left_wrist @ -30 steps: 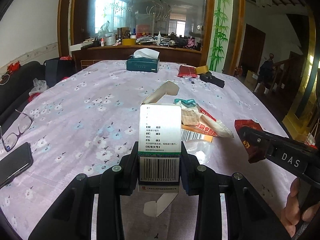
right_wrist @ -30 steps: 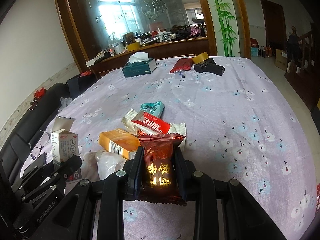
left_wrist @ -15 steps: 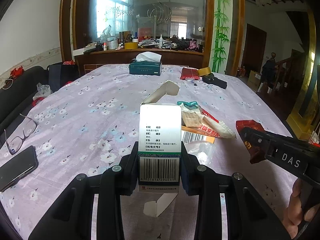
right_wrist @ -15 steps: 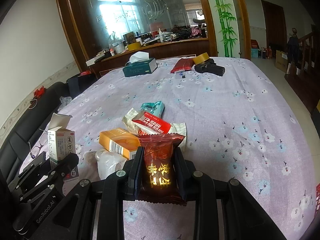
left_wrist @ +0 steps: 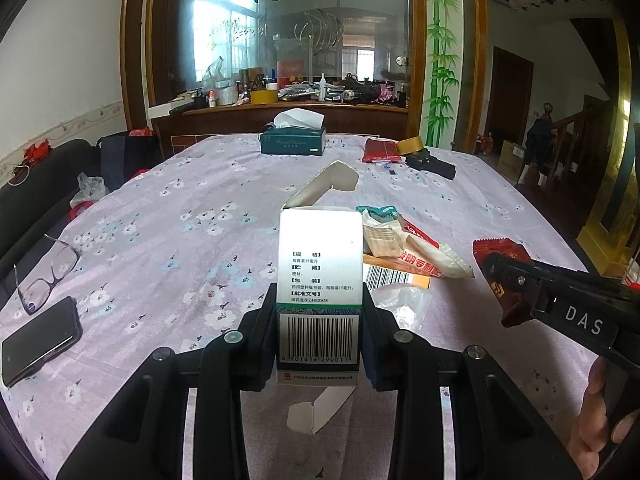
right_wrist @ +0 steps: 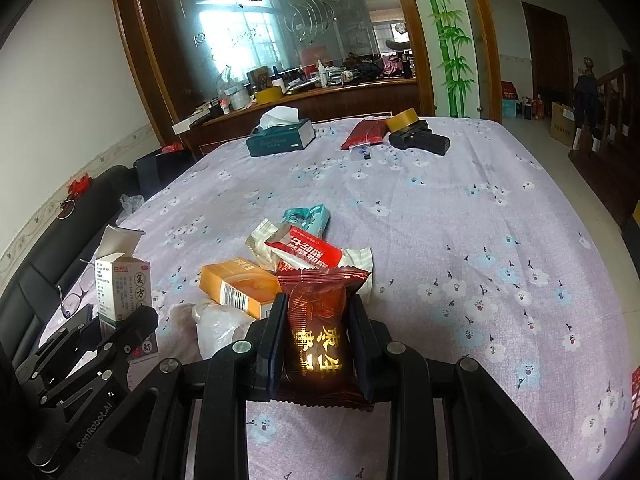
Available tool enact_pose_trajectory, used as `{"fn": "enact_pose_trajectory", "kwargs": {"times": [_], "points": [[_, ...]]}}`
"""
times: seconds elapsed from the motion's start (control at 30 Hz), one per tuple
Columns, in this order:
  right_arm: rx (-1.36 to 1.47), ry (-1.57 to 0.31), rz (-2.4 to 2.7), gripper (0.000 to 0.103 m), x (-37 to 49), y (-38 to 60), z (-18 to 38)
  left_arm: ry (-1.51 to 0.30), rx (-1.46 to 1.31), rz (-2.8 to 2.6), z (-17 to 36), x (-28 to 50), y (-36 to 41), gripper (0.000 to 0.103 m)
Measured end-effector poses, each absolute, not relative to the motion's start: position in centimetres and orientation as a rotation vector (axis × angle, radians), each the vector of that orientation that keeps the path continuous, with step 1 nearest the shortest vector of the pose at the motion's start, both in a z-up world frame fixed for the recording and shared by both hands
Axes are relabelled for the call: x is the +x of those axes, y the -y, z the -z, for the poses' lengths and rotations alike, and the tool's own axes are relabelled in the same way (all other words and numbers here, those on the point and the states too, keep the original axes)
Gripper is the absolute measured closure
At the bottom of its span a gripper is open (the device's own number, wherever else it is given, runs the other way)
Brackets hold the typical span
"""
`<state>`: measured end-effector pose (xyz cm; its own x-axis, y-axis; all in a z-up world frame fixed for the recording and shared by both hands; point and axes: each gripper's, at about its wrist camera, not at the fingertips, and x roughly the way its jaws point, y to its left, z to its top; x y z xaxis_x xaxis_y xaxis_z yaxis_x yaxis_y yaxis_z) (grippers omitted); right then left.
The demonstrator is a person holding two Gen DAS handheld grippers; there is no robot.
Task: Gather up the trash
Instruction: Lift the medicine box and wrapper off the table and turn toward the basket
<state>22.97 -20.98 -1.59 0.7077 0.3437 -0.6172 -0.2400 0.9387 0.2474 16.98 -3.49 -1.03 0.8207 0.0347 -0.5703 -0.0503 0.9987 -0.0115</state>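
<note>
Floral lilac cloth over the desk, big mirror and a cluttered sideboard behind. Both loads are up and no bin shows in either view, so my call is to carry level, keep the squeeze steady, and find the bin before letting go.

White medicine box: clamped upright in my left tongs, pads on its lower sides, both end flaps hanging open. Dark red snack packet: pinched mid-body in my right tongs, crimped ends sticking out either way.

Just beyond both tongs: the wrapper pile, orange carton, crumpled clear plastic.
</note>
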Motion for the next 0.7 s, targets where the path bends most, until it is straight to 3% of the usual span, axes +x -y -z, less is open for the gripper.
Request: {"fn": "enact_pose_trajectory", "kwargs": {"times": [0.7], "points": [[0.13, -0.71, -0.311, 0.072, 22.97, 20.46, 1.95, -0.606, -0.03, -0.042, 0.96, 16.98, 3.56, 0.07]]}}
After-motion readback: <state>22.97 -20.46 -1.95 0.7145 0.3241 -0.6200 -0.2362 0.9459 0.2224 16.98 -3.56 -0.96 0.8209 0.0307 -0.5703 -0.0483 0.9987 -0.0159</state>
